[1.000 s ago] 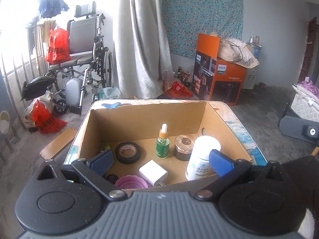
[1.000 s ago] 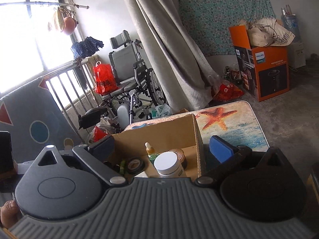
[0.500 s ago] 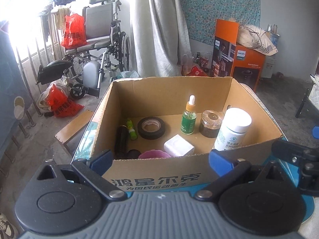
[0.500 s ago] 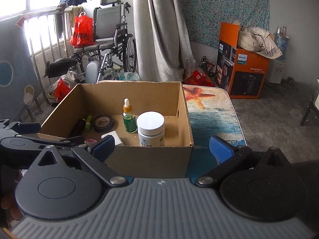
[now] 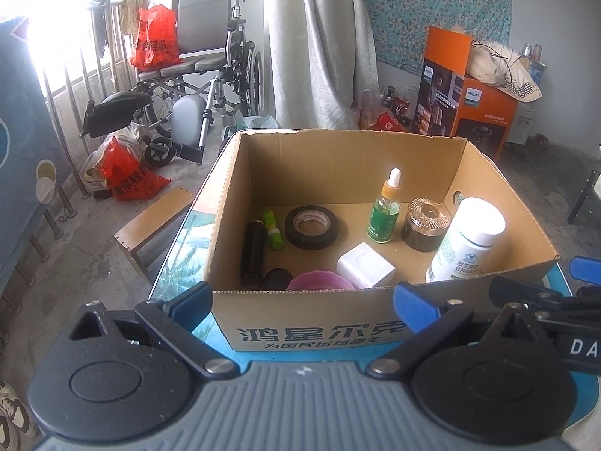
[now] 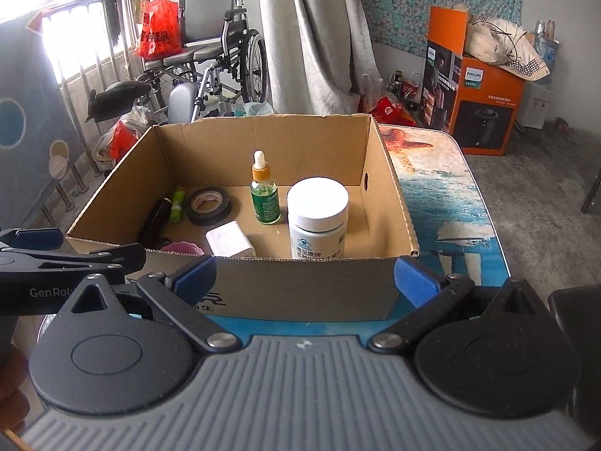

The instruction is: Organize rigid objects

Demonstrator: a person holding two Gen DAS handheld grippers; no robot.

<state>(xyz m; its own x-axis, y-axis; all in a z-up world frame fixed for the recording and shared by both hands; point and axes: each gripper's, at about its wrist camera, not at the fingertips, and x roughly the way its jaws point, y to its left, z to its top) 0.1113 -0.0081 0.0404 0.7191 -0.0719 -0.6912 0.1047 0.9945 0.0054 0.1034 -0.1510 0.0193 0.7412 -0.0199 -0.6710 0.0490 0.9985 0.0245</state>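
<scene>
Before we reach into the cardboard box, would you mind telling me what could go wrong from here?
The dropper bottle stands upright, tall and narrow, close to the white-capped bottle and the brown jar; a reach for one may topple it. The left gripper and right gripper sit side by side, so they could collide.

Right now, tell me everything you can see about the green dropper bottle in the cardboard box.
The green dropper bottle is small, of clear green glass or plastic, with liquid inside and a green label with small print. It has an orange collar and a white rubber bulb on top. It stands upright on the floor of the cardboard box, toward the back, between the black tape roll and the bronze-lidded jar. Neither claw touches it.
</scene>
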